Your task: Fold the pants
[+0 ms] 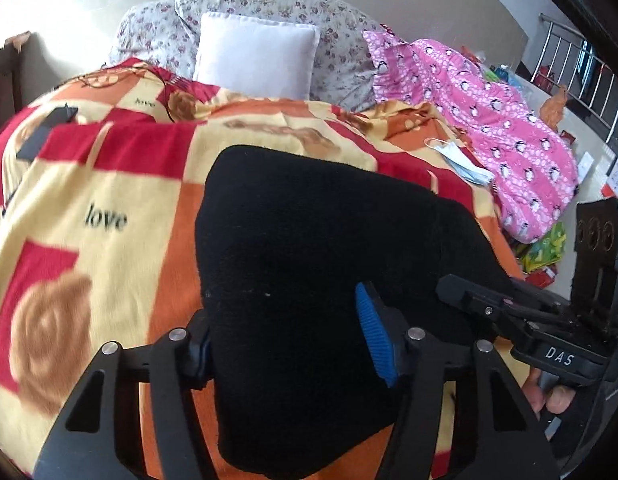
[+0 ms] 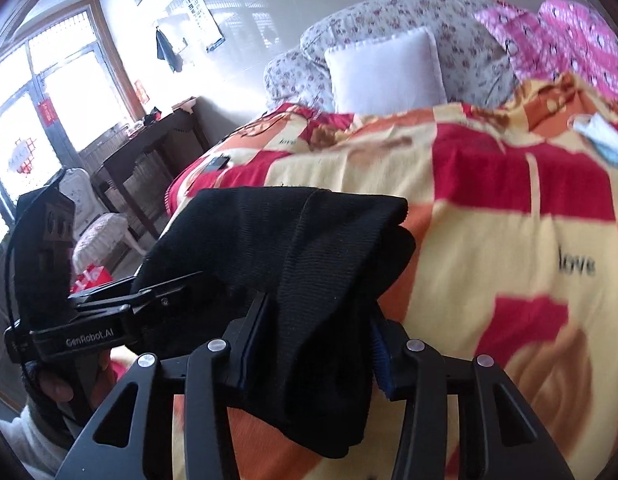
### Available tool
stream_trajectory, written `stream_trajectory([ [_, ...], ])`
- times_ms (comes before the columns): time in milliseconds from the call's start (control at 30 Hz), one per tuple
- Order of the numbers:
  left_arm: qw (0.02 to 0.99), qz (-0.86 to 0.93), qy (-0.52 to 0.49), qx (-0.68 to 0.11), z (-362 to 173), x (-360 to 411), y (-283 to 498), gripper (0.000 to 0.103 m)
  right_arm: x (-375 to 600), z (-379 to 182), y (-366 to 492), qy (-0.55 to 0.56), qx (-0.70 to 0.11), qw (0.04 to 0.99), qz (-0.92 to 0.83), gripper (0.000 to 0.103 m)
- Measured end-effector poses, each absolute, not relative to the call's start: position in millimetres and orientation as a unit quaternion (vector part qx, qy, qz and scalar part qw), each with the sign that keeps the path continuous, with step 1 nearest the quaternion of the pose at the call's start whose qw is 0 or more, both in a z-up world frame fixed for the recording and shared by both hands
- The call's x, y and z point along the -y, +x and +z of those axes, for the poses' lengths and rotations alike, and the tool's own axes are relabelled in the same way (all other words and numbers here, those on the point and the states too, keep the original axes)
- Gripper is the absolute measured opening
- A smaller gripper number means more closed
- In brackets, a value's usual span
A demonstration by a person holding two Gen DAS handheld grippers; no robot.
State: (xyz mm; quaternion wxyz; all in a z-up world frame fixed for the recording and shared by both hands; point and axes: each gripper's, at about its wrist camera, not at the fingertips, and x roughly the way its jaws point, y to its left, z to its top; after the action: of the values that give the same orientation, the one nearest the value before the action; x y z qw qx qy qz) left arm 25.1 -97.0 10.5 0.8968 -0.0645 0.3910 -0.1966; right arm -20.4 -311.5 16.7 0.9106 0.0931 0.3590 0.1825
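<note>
Both claws, left claw (image 1: 293,350) and right claw (image 2: 313,344), grip soft black knitted pants (image 1: 329,248) (lifted for folding) above the bed's patterned fleece blanket (image 1: 109,184).

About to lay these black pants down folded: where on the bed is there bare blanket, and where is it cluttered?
Free: the red, yellow and orange fleece blanket left of the black knit pants, around the "love" print. Crowded: the far right, with the blue face mask and pink penguin-print garment; the white square pillow at the head.
</note>
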Motion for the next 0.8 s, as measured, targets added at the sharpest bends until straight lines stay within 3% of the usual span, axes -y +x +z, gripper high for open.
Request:
stream_trajectory([
  [133, 0.884, -0.174, -0.049, -0.432, -19, 104, 64, 0.061, 312, -2, 17, 0.074, -0.378, 0.912, 0.145, 0.052],
  [167, 0.878, -0.157, -0.04, -0.451, -33, 104, 72, 0.068, 310, -12, 24, 0.053, -0.396, 0.908, 0.127, 0.052],
  [200, 0.88, -0.153, -0.048, -0.446, -36, 99, 73, 0.081, 309, -18, 26, 0.039, -0.404, 0.906, 0.121, 0.052],
  [233, 0.883, -0.148, -0.051, -0.443, -35, 95, 72, 0.084, 311, -21, 24, 0.04, -0.402, 0.906, 0.124, 0.052],
  [433, 0.903, -0.109, -0.015, -0.415, -16, 89, 61, 0.084, 323, 17, -2, 0.057, -0.361, 0.92, 0.142, 0.052],
  [500, 0.907, -0.101, -0.002, -0.409, -14, 93, 61, 0.084, 311, 28, -5, 0.048, -0.347, 0.921, 0.168, 0.048],
  [567, 0.907, -0.093, 0.009, -0.412, -17, 98, 66, 0.084, 292, 28, -2, 0.02, -0.351, 0.919, 0.18, 0.029],
  [633, 0.904, -0.095, 0.014, -0.416, -24, 103, 67, 0.084, 277, 13, 5, -0.007, -0.377, 0.909, 0.176, 0.02],
  [800, 0.907, -0.096, 0.014, -0.411, -25, 106, 66, 0.085, 275, -20, -12, -0.004, -0.389, 0.905, 0.172, 0.021],
])
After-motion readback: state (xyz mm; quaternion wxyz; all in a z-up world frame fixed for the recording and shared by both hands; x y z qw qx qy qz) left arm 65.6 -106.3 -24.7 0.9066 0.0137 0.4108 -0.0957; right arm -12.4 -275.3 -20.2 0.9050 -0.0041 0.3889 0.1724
